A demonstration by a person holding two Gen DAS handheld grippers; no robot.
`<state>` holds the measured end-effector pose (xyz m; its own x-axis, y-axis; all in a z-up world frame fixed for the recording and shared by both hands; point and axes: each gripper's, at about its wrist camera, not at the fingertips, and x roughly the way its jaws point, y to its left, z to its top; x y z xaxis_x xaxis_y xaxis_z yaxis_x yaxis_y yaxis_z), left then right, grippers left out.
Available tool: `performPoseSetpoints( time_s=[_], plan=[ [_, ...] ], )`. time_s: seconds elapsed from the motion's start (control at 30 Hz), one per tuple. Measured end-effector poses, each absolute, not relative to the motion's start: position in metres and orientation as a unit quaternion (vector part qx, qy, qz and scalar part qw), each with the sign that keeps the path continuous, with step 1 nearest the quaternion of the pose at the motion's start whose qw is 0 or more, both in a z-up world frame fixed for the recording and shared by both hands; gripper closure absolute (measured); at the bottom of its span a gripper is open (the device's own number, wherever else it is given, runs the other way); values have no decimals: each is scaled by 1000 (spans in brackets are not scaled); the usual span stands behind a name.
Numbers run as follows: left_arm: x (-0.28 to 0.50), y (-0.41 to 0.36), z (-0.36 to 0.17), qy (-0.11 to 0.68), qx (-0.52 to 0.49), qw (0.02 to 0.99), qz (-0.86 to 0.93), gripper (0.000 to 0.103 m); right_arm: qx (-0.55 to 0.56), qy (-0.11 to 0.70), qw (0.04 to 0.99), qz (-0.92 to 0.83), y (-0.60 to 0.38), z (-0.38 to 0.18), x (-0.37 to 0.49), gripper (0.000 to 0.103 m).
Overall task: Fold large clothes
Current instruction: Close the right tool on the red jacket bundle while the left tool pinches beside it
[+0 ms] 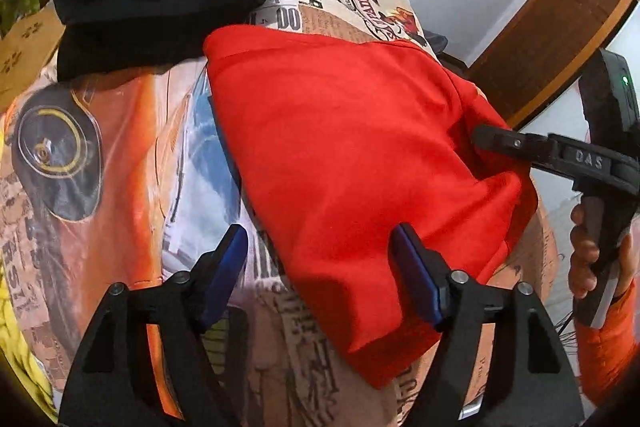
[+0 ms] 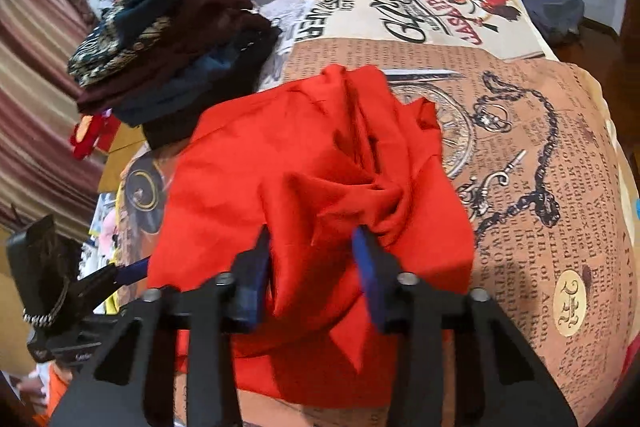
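jaws around bunched red garment point(image 2: 304, 163) — rumpled

Red garment point(image 2: 304, 179), newsprint-patterned tan bedsheet point(image 2: 540, 155), maroon and perhaps navy stack point(image 2: 180, 59)

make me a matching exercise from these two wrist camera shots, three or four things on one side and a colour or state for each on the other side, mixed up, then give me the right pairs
Things:
1. garment being folded
2. pile of folded clothes
3. left gripper
4. bed cover

Colours or states:
A. printed like old newspaper, with a pocket watch and chain
B. bright red, bunched into creases on one side
C. fingers wide apart, holding nothing
D. dark maroon, navy and black layers, stacked beside the red cloth

Pairs: 1-B, 2-D, 3-C, 4-A
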<state>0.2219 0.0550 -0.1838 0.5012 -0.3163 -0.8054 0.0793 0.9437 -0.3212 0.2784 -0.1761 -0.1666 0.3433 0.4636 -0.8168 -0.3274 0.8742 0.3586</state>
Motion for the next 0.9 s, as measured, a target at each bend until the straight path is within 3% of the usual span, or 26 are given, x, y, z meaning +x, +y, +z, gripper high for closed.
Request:
performPoseSetpoints(
  time_s=[0.03,0.07,0.37,0.57,0.7,0.83,0.9],
  plan=[
    [221,53,-182,484,-116,860,-114,28,66,517,819,241,-178,-166,278,81],
    [220,51,-180,483,-110,861,-113,28,63,515,822,236,-179,-164,278,93],
    [222,55,-142,456,-113,873,-133,29,36,423,873,239,-201,-104,243,96],
    [223,32,-156,477,-89,861,-151,29,33,463,859,215,-222,-136,242,97],
    [220,18,-176,483,-44,865,-127,18,37,495,844,204,-234,-163,241,97],
    [216,20,-180,476,-51,870,-119,18,41,507,833,216,-241,-166,239,97],
    [215,24,-179,478,-61,869,-115,18,34,508,832,222,-245,-162,236,92]
  ],
)
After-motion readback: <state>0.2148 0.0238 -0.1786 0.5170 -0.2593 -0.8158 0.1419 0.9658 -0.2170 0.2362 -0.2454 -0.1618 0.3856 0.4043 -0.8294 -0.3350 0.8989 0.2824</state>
